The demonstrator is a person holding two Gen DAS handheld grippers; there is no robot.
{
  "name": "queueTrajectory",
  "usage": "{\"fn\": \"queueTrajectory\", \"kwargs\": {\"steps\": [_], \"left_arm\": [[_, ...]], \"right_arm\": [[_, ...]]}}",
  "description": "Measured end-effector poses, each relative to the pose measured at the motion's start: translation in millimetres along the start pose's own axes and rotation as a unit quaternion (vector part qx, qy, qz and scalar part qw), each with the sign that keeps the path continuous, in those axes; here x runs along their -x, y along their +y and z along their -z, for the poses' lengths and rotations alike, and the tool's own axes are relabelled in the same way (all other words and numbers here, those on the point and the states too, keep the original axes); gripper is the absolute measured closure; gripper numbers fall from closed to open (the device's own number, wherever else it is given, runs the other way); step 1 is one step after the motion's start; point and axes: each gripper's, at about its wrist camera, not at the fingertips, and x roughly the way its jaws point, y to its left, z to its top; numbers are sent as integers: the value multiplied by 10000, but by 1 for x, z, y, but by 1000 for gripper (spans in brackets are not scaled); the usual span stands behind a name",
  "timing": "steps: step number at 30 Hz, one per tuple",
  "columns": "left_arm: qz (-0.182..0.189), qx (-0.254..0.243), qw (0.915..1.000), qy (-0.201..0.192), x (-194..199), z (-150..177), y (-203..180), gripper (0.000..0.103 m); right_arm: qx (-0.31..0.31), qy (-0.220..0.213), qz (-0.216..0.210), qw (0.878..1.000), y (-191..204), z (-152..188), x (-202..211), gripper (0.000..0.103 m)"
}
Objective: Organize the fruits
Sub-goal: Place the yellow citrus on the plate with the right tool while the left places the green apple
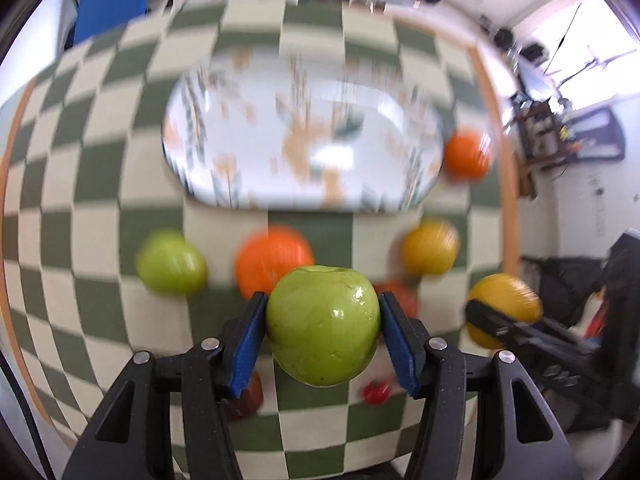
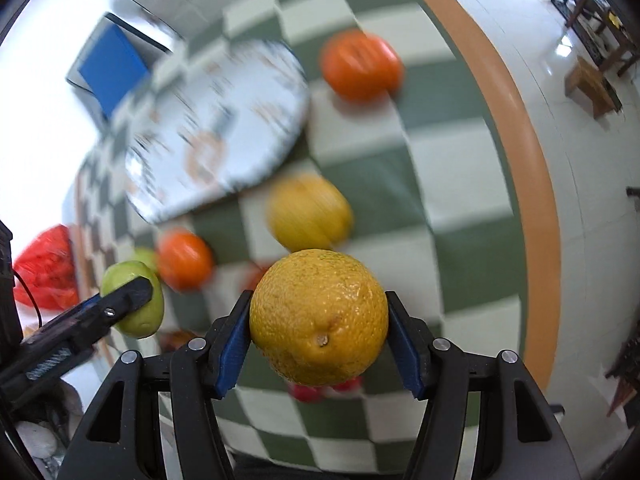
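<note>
My left gripper (image 1: 322, 330) is shut on a green apple (image 1: 323, 320), held above the checkered table. My right gripper (image 2: 319, 326) is shut on a yellow-orange citrus fruit (image 2: 320, 312), also lifted off the table. A patterned white oval plate (image 1: 360, 120) (image 2: 240, 92) lies beyond both with no fruit on it. On the cloth in front of the plate lie a second green apple (image 1: 172, 266), an orange (image 1: 272, 260) (image 2: 184, 258) and a yellow citrus (image 1: 430, 246) (image 2: 308, 212). Another orange (image 1: 466, 154) (image 2: 360, 66) sits beside the plate's right end.
Small red tomatoes (image 1: 376, 392) (image 2: 308, 392) and a dark red fruit (image 1: 248, 400) lie below the grippers. The orange-bordered table edge (image 2: 520, 140) curves along the right. A red bag (image 2: 48, 268) sits far left, a blue object (image 2: 110, 66) behind the table.
</note>
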Motion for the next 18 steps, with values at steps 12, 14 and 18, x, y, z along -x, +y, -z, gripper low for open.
{"fn": "queueTrajectory", "kwargs": {"steps": [12, 14, 18], "left_arm": [[299, 471, 9972, 495, -62, -158, 35, 50], [383, 551, 9953, 696, -79, -168, 42, 50], [488, 664, 9927, 882, -90, -174, 49, 49]], "right_arm": [[548, -97, 174, 9983, 95, -144, -63, 38], [638, -79, 248, 9976, 102, -154, -74, 38], [779, -9, 259, 9966, 111, -166, -93, 38]]}}
